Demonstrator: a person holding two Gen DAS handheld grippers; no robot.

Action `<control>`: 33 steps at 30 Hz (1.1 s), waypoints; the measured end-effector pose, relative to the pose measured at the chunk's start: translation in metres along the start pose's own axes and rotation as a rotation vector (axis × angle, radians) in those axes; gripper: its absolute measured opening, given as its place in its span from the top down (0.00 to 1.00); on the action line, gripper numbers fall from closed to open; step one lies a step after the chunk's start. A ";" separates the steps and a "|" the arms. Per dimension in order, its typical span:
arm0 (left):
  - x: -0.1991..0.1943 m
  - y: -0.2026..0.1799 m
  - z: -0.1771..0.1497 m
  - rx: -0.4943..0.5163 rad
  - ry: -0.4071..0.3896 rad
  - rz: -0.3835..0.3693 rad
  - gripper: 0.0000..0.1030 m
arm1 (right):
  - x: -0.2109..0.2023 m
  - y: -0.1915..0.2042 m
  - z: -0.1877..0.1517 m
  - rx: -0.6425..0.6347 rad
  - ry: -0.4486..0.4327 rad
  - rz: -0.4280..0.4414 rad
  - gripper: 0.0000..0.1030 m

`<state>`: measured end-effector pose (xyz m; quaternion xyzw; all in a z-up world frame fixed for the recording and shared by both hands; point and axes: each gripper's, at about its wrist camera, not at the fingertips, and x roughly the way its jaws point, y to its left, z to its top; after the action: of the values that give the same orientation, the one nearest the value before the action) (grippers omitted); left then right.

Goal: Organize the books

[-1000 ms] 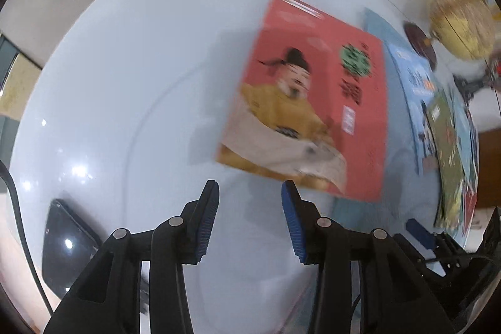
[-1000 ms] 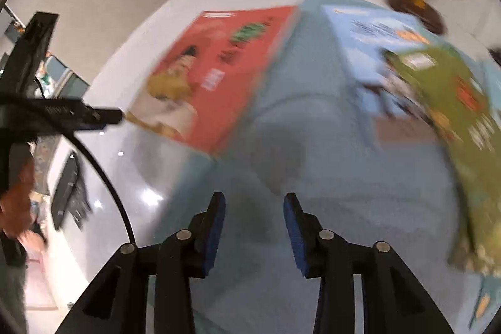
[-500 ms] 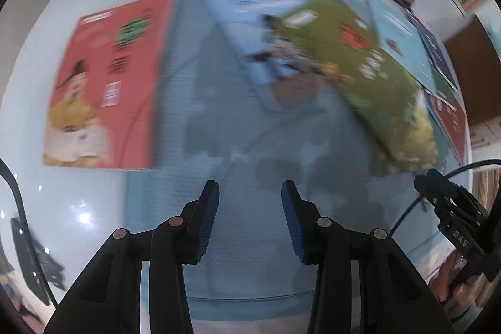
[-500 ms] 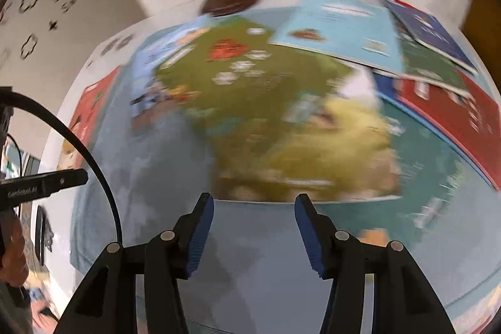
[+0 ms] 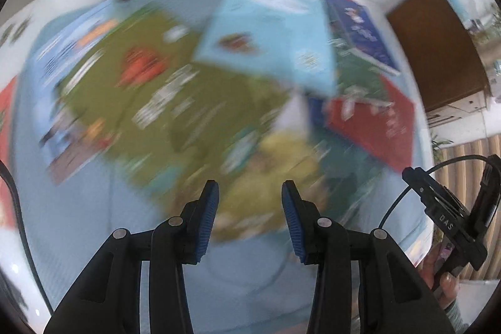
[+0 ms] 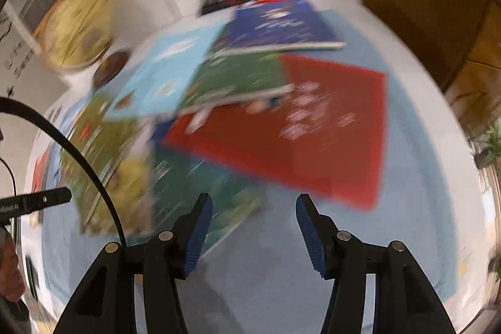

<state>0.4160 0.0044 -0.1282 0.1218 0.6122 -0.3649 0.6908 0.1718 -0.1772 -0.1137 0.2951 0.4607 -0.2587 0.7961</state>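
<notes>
- Left wrist view: left gripper (image 5: 250,210) hangs above the books w/ jaws parted, nothing between the pads; it points steeply down at a blue mat (image 5: 78,224).
- Olive-green book (image 5: 175,102) lies flat just ahead of its tips, long axis running diagonally from upper left to lower right (motion blur, cover text unreadable).
- Light-blue book (image 5: 272,33) overlaps the olive one's far edge, long axis roughly toward the back wall.
- Right wrist view: right gripper (image 6: 253,227) has just been opening; jaws stand apart, empty, over bare mat.
- Red book (image 6: 313,140) lies flat ahead, long axis slanting left to right; green book (image 6: 247,74) rests partly on it, dark-blue book (image 6: 281,24) farther back.
- Globe (image 6: 75,33) stands at the far left of the table (image 6: 419,102), beside the pile.
- Right gripper also shows at the left view's right edge.
</notes>
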 end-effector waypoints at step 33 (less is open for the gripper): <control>0.112 -0.137 0.150 0.136 -0.127 -0.178 0.63 | 0.096 -0.097 0.167 0.066 -0.030 0.120 0.63</control>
<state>0.4384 -0.2243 -0.1615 0.0904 0.5493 -0.4723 0.6833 0.2453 -0.3760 -0.1543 0.3443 0.4212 -0.2297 0.8070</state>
